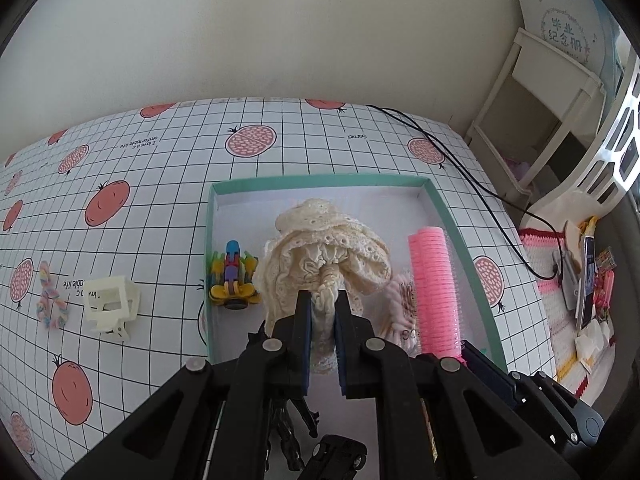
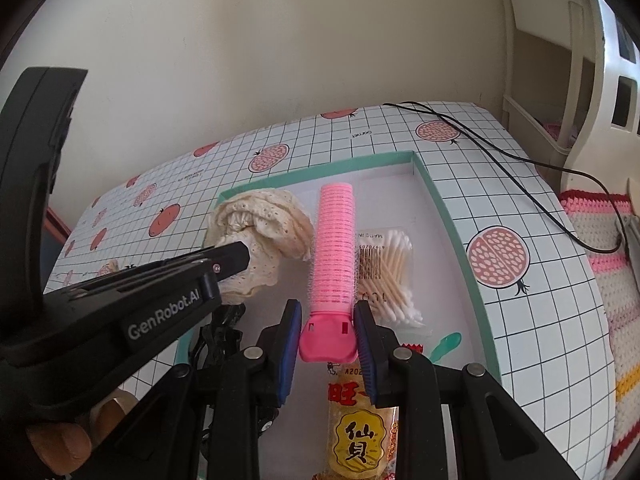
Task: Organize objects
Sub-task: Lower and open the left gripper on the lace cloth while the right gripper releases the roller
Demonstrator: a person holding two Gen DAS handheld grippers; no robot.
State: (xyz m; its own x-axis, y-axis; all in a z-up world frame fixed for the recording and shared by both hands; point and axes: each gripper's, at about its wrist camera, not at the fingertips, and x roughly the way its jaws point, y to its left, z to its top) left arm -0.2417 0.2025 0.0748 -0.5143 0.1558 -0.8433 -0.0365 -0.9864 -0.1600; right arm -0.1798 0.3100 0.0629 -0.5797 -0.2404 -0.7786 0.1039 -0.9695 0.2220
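Note:
My left gripper (image 1: 323, 304) is shut on a cream lace scrunchie (image 1: 324, 252) and holds it over the teal-rimmed white box (image 1: 320, 181). The scrunchie also shows in the right wrist view (image 2: 264, 236), with the left gripper (image 2: 236, 256) on it. My right gripper (image 2: 328, 320) is shut on the base of a pink hair roller (image 2: 334, 248), which points forward over the same box (image 2: 436, 200). The roller also shows in the left wrist view (image 1: 434, 284).
In the box lie a colourful hair clip (image 1: 232, 276), a bag of cotton swabs (image 2: 388, 272), a snack packet (image 2: 360, 424) and a green spoon (image 2: 444, 344). On the checked tablecloth left of the box lie a white claw clip (image 1: 112, 306) and a pastel hair tie (image 1: 50, 300). A black cable (image 2: 500, 148) crosses the right.

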